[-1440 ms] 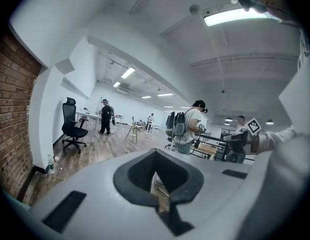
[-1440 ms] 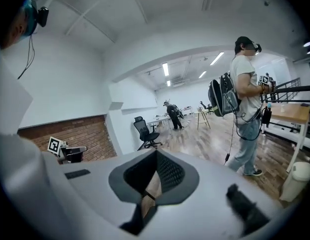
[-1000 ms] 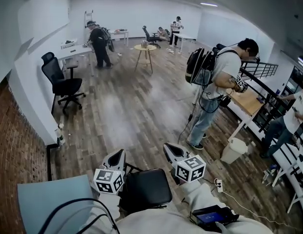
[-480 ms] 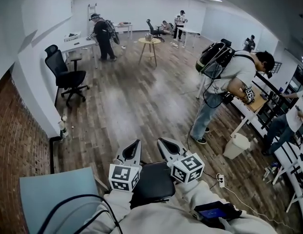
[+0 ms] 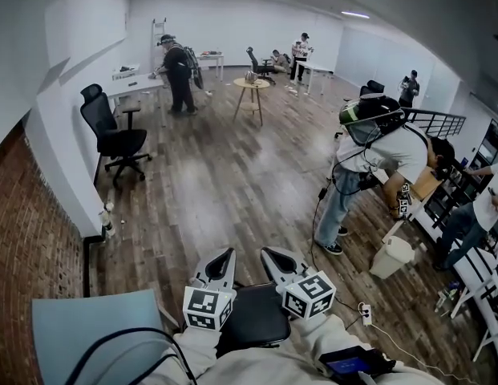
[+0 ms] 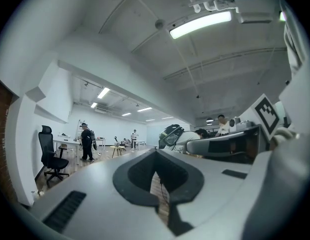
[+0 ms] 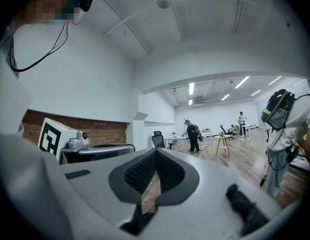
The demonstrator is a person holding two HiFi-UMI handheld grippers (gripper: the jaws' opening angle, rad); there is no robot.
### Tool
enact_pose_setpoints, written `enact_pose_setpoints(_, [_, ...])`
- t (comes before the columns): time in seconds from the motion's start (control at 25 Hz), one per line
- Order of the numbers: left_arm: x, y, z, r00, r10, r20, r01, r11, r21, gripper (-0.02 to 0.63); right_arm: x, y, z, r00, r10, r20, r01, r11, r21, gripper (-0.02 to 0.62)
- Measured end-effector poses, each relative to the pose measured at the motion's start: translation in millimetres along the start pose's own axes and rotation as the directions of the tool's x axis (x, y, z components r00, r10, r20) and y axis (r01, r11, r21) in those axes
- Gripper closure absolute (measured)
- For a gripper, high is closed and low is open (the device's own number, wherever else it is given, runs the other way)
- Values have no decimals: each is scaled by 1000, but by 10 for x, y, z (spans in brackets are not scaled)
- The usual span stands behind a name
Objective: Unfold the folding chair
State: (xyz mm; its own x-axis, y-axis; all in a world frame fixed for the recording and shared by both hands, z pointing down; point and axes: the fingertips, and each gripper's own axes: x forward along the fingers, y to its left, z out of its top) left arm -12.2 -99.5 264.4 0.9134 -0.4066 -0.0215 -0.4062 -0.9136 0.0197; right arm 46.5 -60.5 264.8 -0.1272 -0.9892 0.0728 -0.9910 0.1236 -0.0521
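1. The folding chair with the black padded seat [image 5: 250, 318] stands right in front of the person. Its seat lies flat and close to level, so I judge it open or very nearly so.
2. The left gripper [image 5: 225, 253] hovers over the seat's left side with its jaws pressed together on nothing.
3. The right gripper [image 5: 267, 253] hovers over the seat's right side, likewise closed and empty.
4. Both grippers point level, out across the brown wooden plank floor [image 5: 224, 175]. The seat therefore lies below and behind their tips.
5. Neither hand is nearer, as the seat sits between them. A grasp would need the jaws tipped down and spread.
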Motion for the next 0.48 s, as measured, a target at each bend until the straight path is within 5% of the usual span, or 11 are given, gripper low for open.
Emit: enact_pose_setpoints(0.48, [-4, 135, -18, 1000, 20, -2, -20, 1000, 1, 603, 81, -33, 56, 1000, 15, 0, -15, 1000, -15, 589])
